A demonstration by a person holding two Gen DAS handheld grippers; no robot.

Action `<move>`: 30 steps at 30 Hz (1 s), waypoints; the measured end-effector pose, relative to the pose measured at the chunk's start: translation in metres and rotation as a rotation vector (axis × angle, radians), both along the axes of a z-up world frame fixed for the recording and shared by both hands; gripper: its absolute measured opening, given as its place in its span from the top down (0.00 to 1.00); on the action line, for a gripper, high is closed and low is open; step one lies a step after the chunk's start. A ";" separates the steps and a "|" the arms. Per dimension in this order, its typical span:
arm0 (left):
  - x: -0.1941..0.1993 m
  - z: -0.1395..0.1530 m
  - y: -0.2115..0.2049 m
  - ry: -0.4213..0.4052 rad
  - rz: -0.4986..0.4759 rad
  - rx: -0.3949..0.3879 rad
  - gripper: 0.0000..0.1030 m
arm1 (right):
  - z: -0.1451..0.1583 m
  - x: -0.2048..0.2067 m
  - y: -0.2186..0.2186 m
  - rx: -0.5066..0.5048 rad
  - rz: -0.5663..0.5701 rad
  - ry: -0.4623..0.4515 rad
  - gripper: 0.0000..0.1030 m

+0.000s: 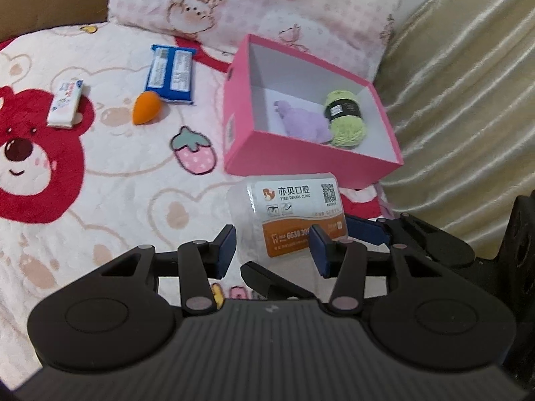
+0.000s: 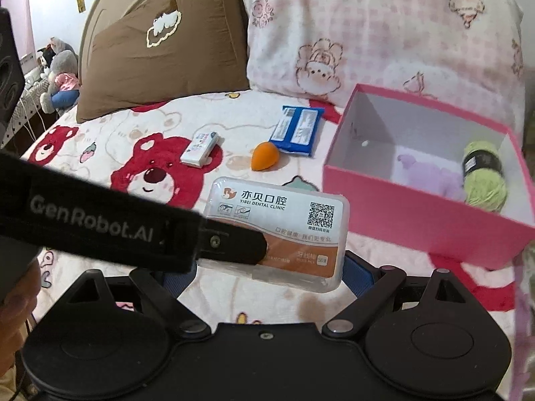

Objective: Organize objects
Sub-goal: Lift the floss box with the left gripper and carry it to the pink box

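Item: clear plastic box [image 2: 279,234], clamped end to end in my right jaws [image 2: 267,274].
Left jaws [image 1: 272,247] apart, box between; pink box [image 2: 431,230] rim right of centre, open bed [image 2: 100,267] lower left.

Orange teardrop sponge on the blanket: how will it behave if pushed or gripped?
The orange sponge looks like matte foam, so probably light and squashy under the jaws. Its rounded teardrop shape would likely roll in a curve, though the plush blanket should damp that.
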State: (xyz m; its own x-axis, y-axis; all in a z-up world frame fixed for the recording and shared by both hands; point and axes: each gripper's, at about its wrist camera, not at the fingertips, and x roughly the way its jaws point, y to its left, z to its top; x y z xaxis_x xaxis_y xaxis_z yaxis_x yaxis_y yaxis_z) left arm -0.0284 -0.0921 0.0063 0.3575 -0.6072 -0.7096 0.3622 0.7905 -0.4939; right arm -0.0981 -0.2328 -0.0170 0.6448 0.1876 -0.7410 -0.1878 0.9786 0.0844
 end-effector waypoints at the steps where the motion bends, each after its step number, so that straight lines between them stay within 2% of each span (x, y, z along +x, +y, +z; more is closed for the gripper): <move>1: 0.000 0.002 -0.002 -0.005 -0.004 -0.004 0.55 | 0.003 -0.001 -0.001 -0.008 -0.006 -0.002 0.09; 4: -0.001 0.013 -0.011 -0.011 -0.021 0.002 0.55 | 0.011 -0.005 -0.007 -0.026 -0.020 -0.018 0.09; 10: -0.004 0.045 -0.028 -0.065 -0.062 0.039 0.55 | 0.030 -0.015 -0.021 0.001 -0.064 -0.080 0.09; 14: -0.001 0.060 -0.039 -0.067 -0.084 0.040 0.55 | 0.041 -0.020 -0.029 -0.003 -0.066 -0.117 0.09; 20: 0.010 0.067 -0.058 -0.072 -0.102 0.032 0.55 | 0.052 -0.015 -0.051 0.006 -0.071 -0.137 0.08; 30: 0.041 0.067 -0.088 -0.051 -0.093 0.048 0.54 | 0.057 0.016 -0.082 0.020 -0.058 -0.085 0.09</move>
